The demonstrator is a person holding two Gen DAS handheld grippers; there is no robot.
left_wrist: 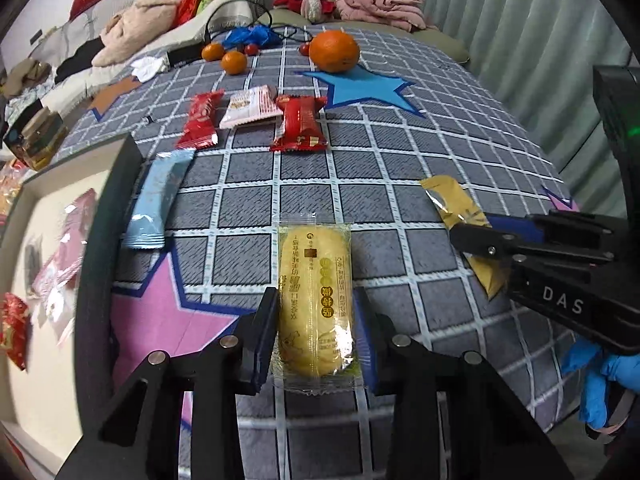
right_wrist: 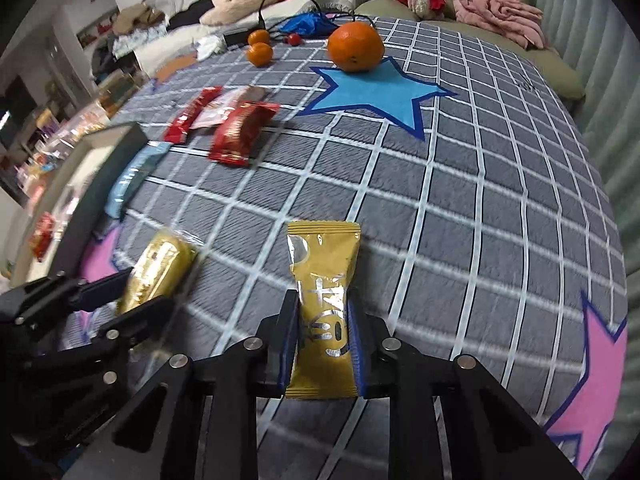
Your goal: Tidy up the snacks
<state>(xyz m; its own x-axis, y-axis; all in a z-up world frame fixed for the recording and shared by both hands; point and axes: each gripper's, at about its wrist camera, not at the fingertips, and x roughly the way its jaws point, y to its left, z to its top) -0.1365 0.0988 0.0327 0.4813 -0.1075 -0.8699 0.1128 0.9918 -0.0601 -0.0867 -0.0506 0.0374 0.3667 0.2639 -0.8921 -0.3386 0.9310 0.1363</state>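
My left gripper [left_wrist: 316,312] is shut on a yellow cake in clear wrap [left_wrist: 316,300], pads pressing both its long sides. My right gripper [right_wrist: 323,320] is shut on a gold snack packet [right_wrist: 324,304], which stands up between the pads. In the left wrist view the right gripper [left_wrist: 472,236] shows at the right edge with the gold packet [left_wrist: 452,200] in it. The right wrist view shows the left gripper [right_wrist: 132,288] at lower left with the yellow cake [right_wrist: 158,268]. A dark-rimmed box [left_wrist: 120,184] with a pale inside holds several packets at the left.
On the checked cloth [left_wrist: 400,160] lie a light blue packet [left_wrist: 160,196], two red packets [left_wrist: 200,120] [left_wrist: 300,122] and a pink-white packet [left_wrist: 250,106]. Farther back sit a large orange [left_wrist: 334,50] and small oranges [left_wrist: 234,62]. A blue-gloved hand [left_wrist: 596,380] shows at lower right.
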